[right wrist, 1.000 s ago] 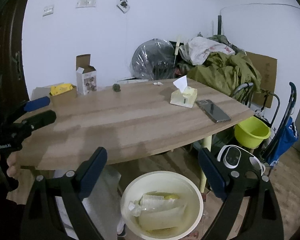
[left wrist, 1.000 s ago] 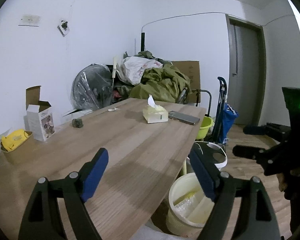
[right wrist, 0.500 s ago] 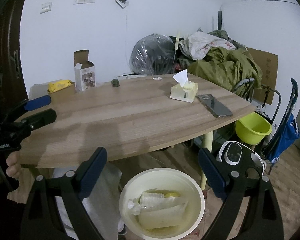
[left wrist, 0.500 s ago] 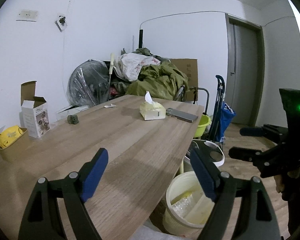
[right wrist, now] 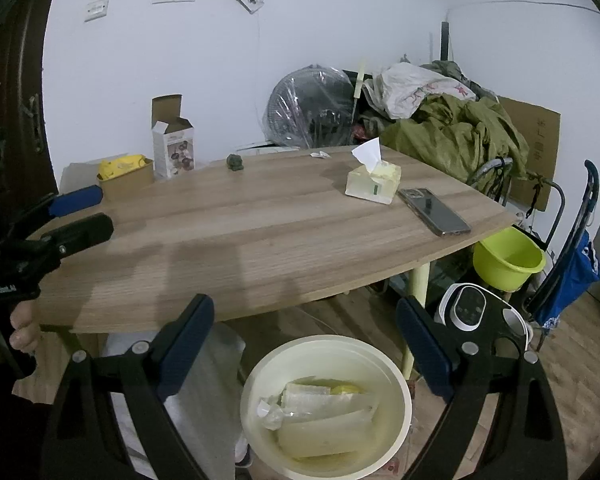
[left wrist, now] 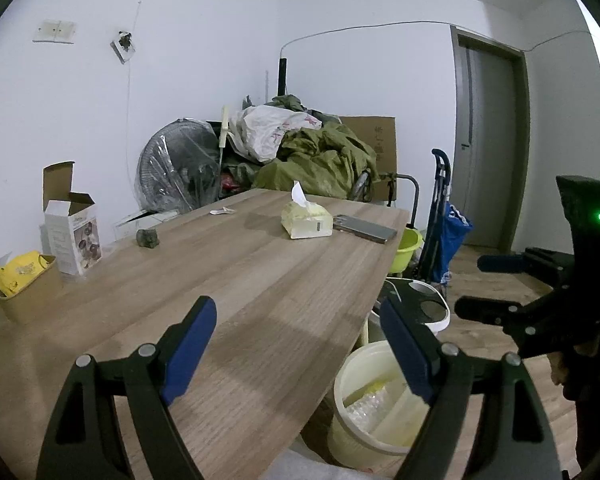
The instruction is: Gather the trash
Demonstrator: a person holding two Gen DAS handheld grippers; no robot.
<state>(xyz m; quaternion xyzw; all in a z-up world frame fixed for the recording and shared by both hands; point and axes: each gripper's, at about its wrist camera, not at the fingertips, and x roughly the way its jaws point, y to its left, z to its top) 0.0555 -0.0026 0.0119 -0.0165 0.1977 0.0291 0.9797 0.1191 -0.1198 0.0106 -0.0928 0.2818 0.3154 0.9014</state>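
On the wooden table (left wrist: 260, 280) lie a dark green crumpled lump (left wrist: 147, 238), a white wrapper scrap (left wrist: 222, 211), an opened white carton (left wrist: 73, 236) and a brown paper bowl with a yellow wrapper (left wrist: 24, 284). My left gripper (left wrist: 296, 320) hovers open and empty over the table's near end. Off the table's edge, my right gripper (right wrist: 305, 312) is open and empty above a cream bin (right wrist: 328, 339) holding plastic packaging. The right wrist view also shows the lump (right wrist: 235, 162) and the scrap (right wrist: 320, 154) at the table's far side.
A tissue pack (left wrist: 306, 220) and a phone (left wrist: 366, 229) lie near the table's right edge. On the floor stand a green basin (right wrist: 508, 264), a white appliance (right wrist: 468, 304) and a blue trolley bag (right wrist: 572, 276). A fan and piled clothes fill the far corner.
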